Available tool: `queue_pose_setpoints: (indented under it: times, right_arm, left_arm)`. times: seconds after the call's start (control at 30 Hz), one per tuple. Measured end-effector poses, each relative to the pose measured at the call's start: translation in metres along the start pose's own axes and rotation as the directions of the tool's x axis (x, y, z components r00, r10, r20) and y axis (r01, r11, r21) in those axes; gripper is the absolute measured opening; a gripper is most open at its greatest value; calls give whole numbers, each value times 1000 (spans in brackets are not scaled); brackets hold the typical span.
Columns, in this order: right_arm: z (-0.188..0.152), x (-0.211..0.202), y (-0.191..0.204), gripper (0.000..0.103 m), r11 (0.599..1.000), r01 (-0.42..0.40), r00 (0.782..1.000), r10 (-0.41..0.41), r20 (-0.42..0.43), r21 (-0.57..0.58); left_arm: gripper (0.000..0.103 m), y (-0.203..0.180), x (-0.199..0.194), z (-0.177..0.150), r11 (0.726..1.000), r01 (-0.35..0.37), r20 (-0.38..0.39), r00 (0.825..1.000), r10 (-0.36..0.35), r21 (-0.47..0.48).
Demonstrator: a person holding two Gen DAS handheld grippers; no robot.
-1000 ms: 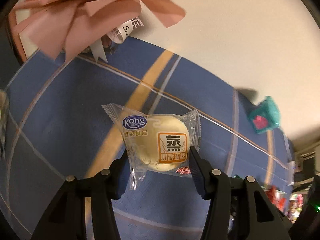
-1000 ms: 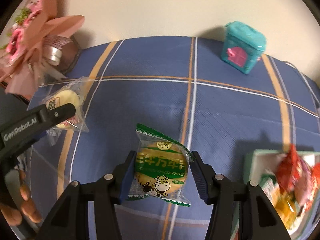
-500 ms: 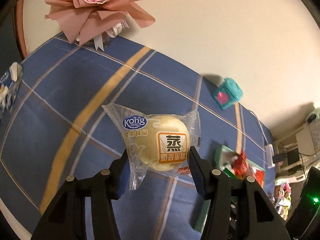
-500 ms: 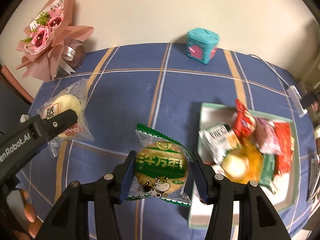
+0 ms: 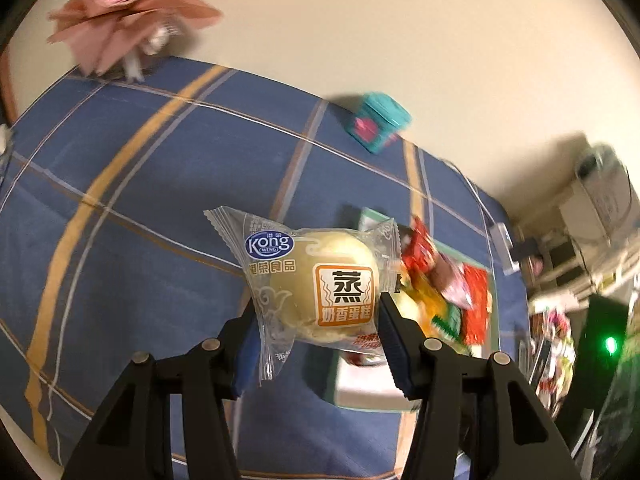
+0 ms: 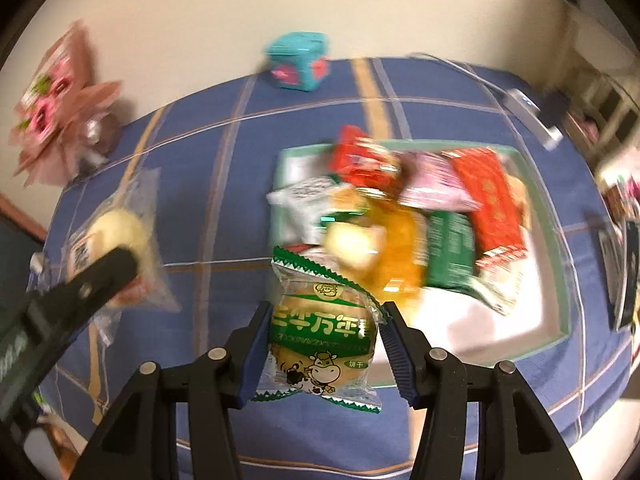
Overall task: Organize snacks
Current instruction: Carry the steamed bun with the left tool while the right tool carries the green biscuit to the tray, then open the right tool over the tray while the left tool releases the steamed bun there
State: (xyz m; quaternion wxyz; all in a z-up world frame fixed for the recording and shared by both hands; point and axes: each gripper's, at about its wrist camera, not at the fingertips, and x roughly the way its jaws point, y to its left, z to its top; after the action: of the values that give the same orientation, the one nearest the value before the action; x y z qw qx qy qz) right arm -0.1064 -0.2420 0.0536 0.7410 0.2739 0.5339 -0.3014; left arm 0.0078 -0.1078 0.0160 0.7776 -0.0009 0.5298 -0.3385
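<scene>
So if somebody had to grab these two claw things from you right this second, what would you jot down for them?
Left gripper: shut on the steamed cake packet, held above the blue cloth.
Right gripper: shut on the green biscuit packet, at the tray's near left corner.
Tray: already holds a pile of snack packets.
Done: both packets picked up.
Left: set both into the tray, probably in its bare white near part.

left gripper [image 5: 316, 320] carries clear-wrapped pale steamed cake [image 5: 320, 284] from bare blue plaid tablecloth [image 5: 160, 184] to near edge of mint-rimmed white snack tray [image 5: 362, 390] | right gripper [image 6: 322, 344] brings green-wrapped round biscuit [image 6: 320, 336] up to tray, now fully in view
</scene>
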Motion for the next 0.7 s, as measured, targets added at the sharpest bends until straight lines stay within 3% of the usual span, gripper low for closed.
queue_pose_setpoints:
  times: [0.33,0.7]
  right_arm:
    - [9,17,-97,57,976,78,996,-66,-66,203]
    - [6,24,-110,57,974,94,992,-76,-96,206]
  left_arm:
    - [57,-64,43,-24,986,56,-141,989,-34,155]
    - [57,-77,72,-40,981,64,-241,970,-19,183]
